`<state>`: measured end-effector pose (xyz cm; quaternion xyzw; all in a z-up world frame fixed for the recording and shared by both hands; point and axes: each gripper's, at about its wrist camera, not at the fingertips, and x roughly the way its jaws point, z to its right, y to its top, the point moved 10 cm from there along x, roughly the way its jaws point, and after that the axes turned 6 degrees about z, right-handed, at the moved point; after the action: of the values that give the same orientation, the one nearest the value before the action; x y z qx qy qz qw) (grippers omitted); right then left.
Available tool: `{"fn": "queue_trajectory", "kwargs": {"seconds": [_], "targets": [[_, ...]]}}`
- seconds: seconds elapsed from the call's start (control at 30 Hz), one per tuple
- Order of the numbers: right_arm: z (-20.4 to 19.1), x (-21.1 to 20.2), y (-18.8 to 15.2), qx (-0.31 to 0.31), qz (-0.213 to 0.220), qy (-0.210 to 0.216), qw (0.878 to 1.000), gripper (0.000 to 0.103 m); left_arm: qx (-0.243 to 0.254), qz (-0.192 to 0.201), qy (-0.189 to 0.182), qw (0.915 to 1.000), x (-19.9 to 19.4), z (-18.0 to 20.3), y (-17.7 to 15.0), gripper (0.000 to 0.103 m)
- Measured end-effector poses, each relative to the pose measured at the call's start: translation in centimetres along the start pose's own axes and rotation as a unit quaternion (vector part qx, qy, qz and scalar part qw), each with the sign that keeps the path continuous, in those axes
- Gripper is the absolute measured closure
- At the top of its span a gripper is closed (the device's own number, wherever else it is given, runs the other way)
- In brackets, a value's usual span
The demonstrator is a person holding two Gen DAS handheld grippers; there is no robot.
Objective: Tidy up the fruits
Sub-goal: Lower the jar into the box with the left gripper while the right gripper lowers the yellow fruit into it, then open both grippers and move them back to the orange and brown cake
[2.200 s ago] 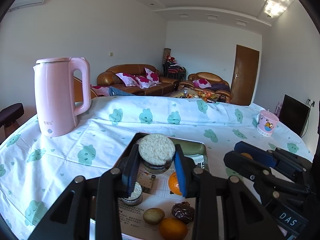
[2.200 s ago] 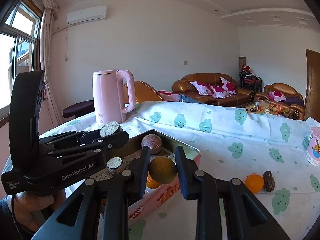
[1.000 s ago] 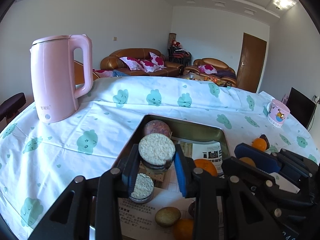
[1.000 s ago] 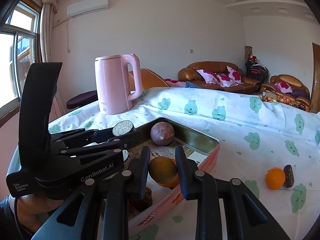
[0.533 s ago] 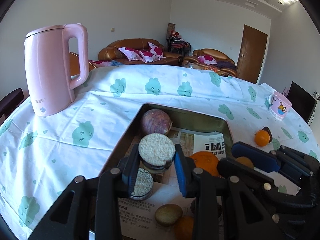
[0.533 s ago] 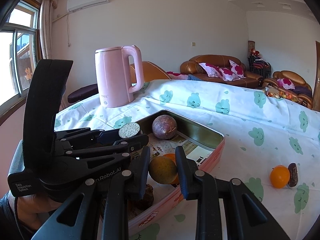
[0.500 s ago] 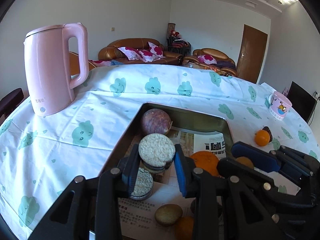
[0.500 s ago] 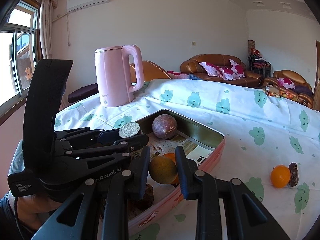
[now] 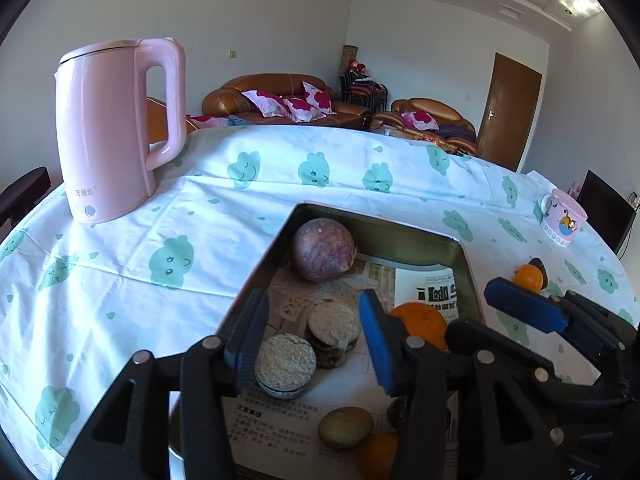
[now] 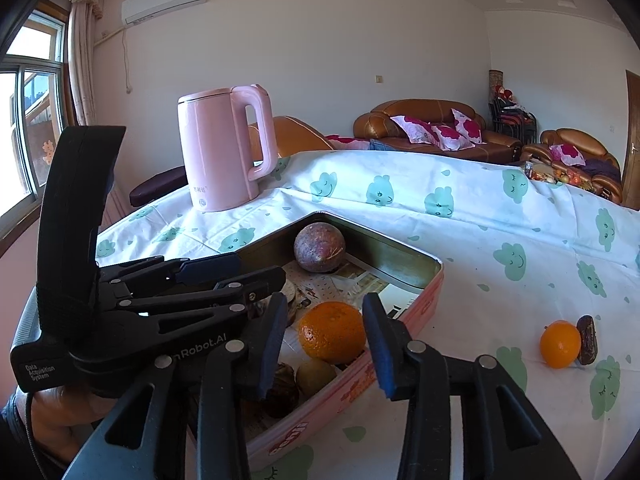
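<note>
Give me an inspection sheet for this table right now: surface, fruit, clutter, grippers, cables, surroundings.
Surface: tablecloth with green cloud print.
Job's things: tin holds purple fruit, orange, two rice-topped cakes; small orange and a dark piece beside it lie outside on the cloth.
Clutter: pink kettle, pink mug.
Grippers: left gripper and right gripper just opened, holding nothing.
Cables: nothing seen.
Surroundings: sofas, door, window.

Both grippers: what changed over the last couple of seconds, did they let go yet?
Yes. The left gripper has just been opening and dropped its rice-topped cake into the pink tin, beside the other cake. The right gripper has just been opening too; its greenish-brown fruit now lies in the tin below the orange. The kettle, passion fruit and the loose orange on the cloth stayed put.
</note>
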<state>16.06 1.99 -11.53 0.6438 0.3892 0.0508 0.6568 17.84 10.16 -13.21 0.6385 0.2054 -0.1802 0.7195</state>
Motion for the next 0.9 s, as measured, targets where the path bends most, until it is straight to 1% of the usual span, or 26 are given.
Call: {"fn": "queue_trajectory", "kwargs": {"seconds": [0.13,0.17,0.2,0.23,0.27,0.3,0.37,0.47,0.5,0.57,0.67,0.73,0.9], "targets": [[0.4,-0.3,0.1,0.006,0.007,-0.008,1.000,0.048,-0.004,0.007,0.006,0.9999,-0.4,-0.2,0.2,0.045],[0.5,-0.5,0.2,0.007,0.008,-0.010,1.000,0.047,-0.007,0.009,0.004,0.9999,-0.6,-0.1,0.3,0.042],[0.6,-0.6,0.2,0.006,0.008,-0.011,1.000,0.045,-0.011,0.012,0.000,0.9999,-0.8,0.0,0.4,0.036],[0.8,-0.9,0.1,0.002,0.008,-0.012,1.000,0.043,-0.013,0.016,-0.004,0.9998,-1.1,0.2,0.6,0.032],[1.0,-1.2,0.0,-0.004,0.009,-0.015,1.000,0.042,-0.013,0.021,-0.006,0.9997,-1.4,0.4,0.9,0.025],[1.4,-1.6,0.0,-0.011,0.008,-0.019,1.000,0.039,-0.012,0.025,-0.008,0.9996,-1.7,0.8,1.1,0.021],[2.5,-2.6,0.1,-0.017,0.010,-0.030,0.999,0.037,-0.007,0.034,-0.011,0.9993,-2.3,1.9,1.7,0.018],[5.6,-4.6,0.8,-0.003,0.021,-0.051,0.998,0.037,0.003,0.036,-0.025,0.9990,-2.8,4.2,2.3,0.017],[6.9,-5.3,1.0,0.002,0.025,-0.063,0.998,0.036,0.008,0.036,-0.030,0.9989,-2.9,5.2,2.4,0.016],[10.0,-6.6,1.2,0.012,0.031,-0.096,0.995,0.033,0.020,0.036,-0.041,0.9983,-3.0,7.3,2.6,0.012],[14.8,-8.2,1.0,0.044,0.034,-0.152,0.987,0.032,0.050,0.034,-0.057,0.9965,-2.6,10.9,2.7,0.012],[17.4,-9.1,0.7,0.064,0.035,-0.178,0.981,0.031,0.074,0.030,-0.061,0.9949,-2.0,13.2,2.4,0.012],[21.3,-10.1,-0.5,0.083,0.026,-0.220,0.972,0.031,0.110,0.005,-0.086,0.9902,0.2,18.2,1.2,0.012]]}}
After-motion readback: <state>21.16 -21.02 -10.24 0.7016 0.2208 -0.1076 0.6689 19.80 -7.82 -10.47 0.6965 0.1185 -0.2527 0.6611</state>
